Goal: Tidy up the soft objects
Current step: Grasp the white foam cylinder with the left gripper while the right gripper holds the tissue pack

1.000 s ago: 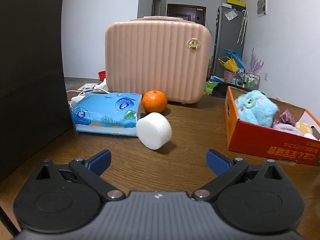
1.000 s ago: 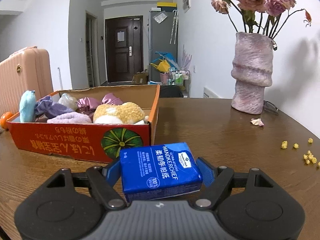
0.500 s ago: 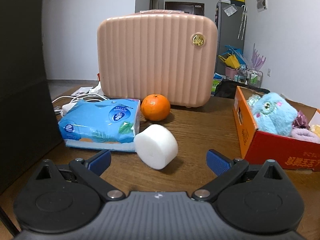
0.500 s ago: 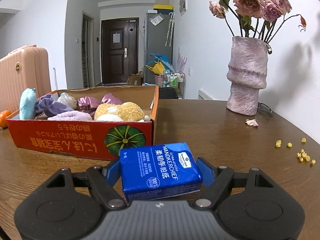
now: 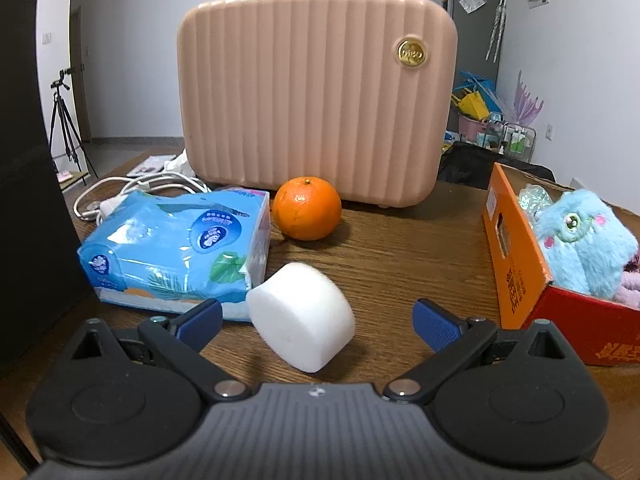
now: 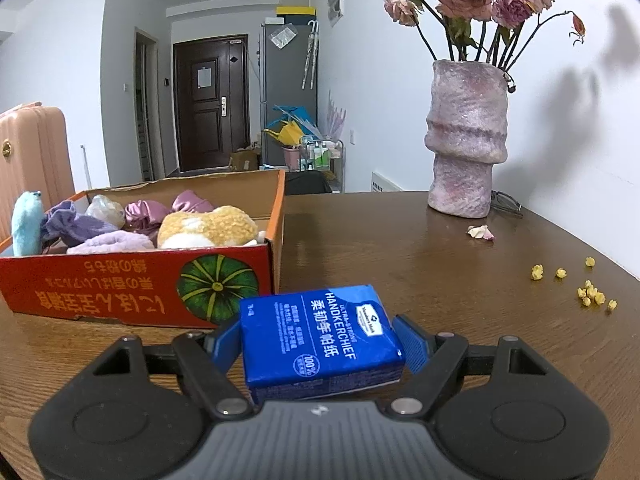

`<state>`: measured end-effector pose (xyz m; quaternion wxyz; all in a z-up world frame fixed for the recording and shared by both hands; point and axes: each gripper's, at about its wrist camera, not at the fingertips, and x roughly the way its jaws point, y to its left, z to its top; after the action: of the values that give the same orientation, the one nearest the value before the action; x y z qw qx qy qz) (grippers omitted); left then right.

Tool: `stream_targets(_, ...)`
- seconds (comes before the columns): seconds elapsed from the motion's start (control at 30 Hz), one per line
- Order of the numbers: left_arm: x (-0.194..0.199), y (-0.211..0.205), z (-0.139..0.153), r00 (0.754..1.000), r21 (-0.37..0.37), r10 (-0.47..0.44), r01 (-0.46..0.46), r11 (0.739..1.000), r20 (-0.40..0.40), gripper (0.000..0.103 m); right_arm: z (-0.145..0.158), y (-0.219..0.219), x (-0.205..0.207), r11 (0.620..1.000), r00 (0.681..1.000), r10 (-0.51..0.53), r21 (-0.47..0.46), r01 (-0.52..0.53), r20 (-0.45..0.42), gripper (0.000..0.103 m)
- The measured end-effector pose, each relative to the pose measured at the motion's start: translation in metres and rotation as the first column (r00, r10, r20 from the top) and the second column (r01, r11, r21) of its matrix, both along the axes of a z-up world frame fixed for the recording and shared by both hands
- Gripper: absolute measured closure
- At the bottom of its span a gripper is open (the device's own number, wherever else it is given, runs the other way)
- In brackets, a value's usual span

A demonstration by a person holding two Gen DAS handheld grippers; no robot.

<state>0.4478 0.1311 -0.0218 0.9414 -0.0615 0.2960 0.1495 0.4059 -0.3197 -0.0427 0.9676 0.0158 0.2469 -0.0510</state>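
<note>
Several soft toys and scrunchies already fill the orange cardboard box (image 6: 140, 288). The right gripper (image 6: 320, 344) clamps a blue handkerchief pack (image 6: 320, 340) just beside it. The left gripper (image 5: 316, 320), fingers spread, frames a white sponge (image 5: 302, 326) on the table (image 5: 400, 248); a tissue pack (image 5: 176, 252) also waits.

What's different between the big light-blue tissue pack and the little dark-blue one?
The light-blue tissue pack is large, soft-sided and crinkled; the dark-blue handkerchief pack is small and boxy. The light-blue pack lies on the table ungripped; the right gripper clamps the dark-blue one. Both are wrapped paper tissues.
</note>
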Motion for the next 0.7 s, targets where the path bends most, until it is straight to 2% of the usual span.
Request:
stream_targets(0.27, 0.010, 0.001, -0.001, 1.000, -0.014, 0.026, -0.026, 1.000, -0.016, 0.001, 0.000, 0.001, 0.001, 1.000, 1.000, -0.001, -0.005, 0.001, -0.006, 0.025)
stream_targets(0.43, 0.015, 0.005, -0.005, 0.998, -0.029, 0.034, -0.035, 0.999, -0.050, 0.010, 0.000, 0.002, 0.001, 1.000, 1.000, 0.000, -0.005, 0.000, -0.004, 0.025)
stream_targets(0.5, 0.016, 0.008, -0.009, 0.996, -0.030, 0.054, -0.056, 0.998, -0.076, 0.016, 0.000, 0.002, 0.001, 1.000, 1.000, 0.002, -0.007, -0.002, 0.001, 0.025)
stream_targets(0.57, 0.018, 0.013, -0.012, 0.993, -0.049, 0.061, -0.066, 0.997, -0.098, 0.034, 0.001, 0.002, 0.000, 1.000, 1.000, 0.005, -0.010, -0.005, 0.008, 0.025)
stream_targets(0.63, 0.018, 0.018, -0.014, 0.992, -0.083, 0.055, -0.065, 0.994, -0.112, 0.047, 0.001, 0.003, -0.001, 1.000, 1.000, 0.008, -0.013, -0.008, 0.013, 0.025)
stream_targets(0.7, 0.017, 0.022, -0.016, 0.991, -0.107, 0.052, -0.066, 0.992, -0.121, 0.049, 0.001, 0.003, -0.003, 1.000, 1.000, 0.009, -0.015, -0.009, 0.018, 0.025)
